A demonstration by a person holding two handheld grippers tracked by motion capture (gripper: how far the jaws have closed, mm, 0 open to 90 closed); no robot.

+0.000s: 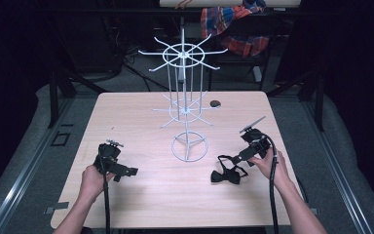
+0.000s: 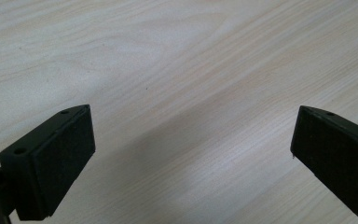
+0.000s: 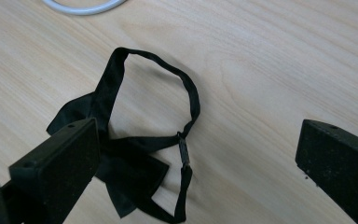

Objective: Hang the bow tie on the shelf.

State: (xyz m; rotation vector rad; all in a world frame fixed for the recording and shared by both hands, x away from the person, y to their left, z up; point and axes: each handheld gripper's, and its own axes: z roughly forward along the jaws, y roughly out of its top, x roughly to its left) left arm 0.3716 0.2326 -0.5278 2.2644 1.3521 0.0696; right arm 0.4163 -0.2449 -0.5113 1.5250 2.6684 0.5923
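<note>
A black bow tie (image 1: 227,173) with a looped neck strap lies flat on the wooden table (image 1: 146,195), right of centre. In the right gripper view the bow tie (image 3: 140,163) sits between and below the jaws, its strap loop (image 3: 189,93) spread on the wood. My right gripper (image 1: 233,158) hovers just above it, open, nothing held. My left gripper (image 1: 129,171) rests low over bare wood at the left, open, and its view shows my left gripper (image 2: 191,154) with wide-apart jaws. A white wire display stand (image 1: 187,97) with hooked arms stands at the table's middle.
The stand's ring base (image 1: 189,146) sits just left of the bow tie; a part of the ring (image 3: 81,7) shows in the right gripper view. A small dark disc (image 1: 215,103) lies near the table's far edge. Plaid cloth (image 1: 233,24) hangs behind the table.
</note>
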